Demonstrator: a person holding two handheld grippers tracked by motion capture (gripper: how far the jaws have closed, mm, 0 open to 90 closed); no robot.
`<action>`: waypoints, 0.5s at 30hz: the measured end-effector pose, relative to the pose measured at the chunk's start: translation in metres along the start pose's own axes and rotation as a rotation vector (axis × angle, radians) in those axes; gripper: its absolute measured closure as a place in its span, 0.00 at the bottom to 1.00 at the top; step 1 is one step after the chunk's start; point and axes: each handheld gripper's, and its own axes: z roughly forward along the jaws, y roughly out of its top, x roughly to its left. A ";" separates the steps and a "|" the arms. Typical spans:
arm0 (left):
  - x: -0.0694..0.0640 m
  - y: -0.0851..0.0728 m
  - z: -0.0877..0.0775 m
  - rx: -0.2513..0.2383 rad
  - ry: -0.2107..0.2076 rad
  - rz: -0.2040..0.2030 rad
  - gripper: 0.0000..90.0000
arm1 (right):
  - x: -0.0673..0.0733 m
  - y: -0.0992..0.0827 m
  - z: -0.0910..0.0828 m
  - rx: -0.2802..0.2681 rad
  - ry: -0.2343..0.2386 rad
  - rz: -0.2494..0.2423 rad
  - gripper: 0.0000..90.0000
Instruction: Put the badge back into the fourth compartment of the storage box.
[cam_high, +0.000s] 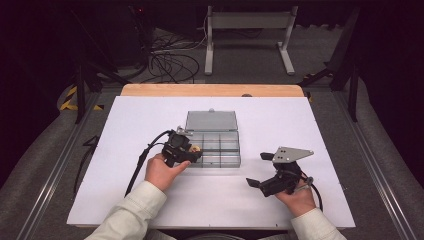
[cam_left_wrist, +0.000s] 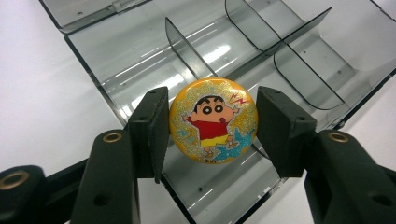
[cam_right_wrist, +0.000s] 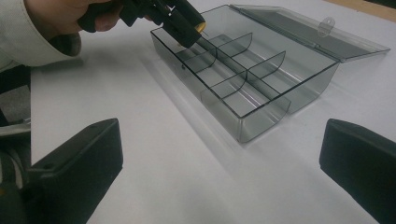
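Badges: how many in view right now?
1. A round yellow cartoon badge sits clamped between the left gripper pads, above the near-left end of the open clear divider box. Its visible compartments look empty.

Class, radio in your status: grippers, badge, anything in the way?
Left gripper shut on badge over box. Right gripper open, empty. Nothing in the way.

Badge (cam_left_wrist: 213, 121) above box (cam_left_wrist: 140, 60) compartment
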 end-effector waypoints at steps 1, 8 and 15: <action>0.000 0.000 0.000 0.003 0.000 0.002 0.52 | 0.000 0.000 0.000 0.000 0.000 0.000 0.00; -0.002 -0.001 0.002 0.018 -0.007 0.009 0.52 | 0.000 0.000 0.000 0.002 0.000 -0.001 0.00; -0.003 -0.001 0.002 0.035 -0.001 0.025 0.52 | 0.000 0.000 0.000 0.002 -0.001 -0.001 0.00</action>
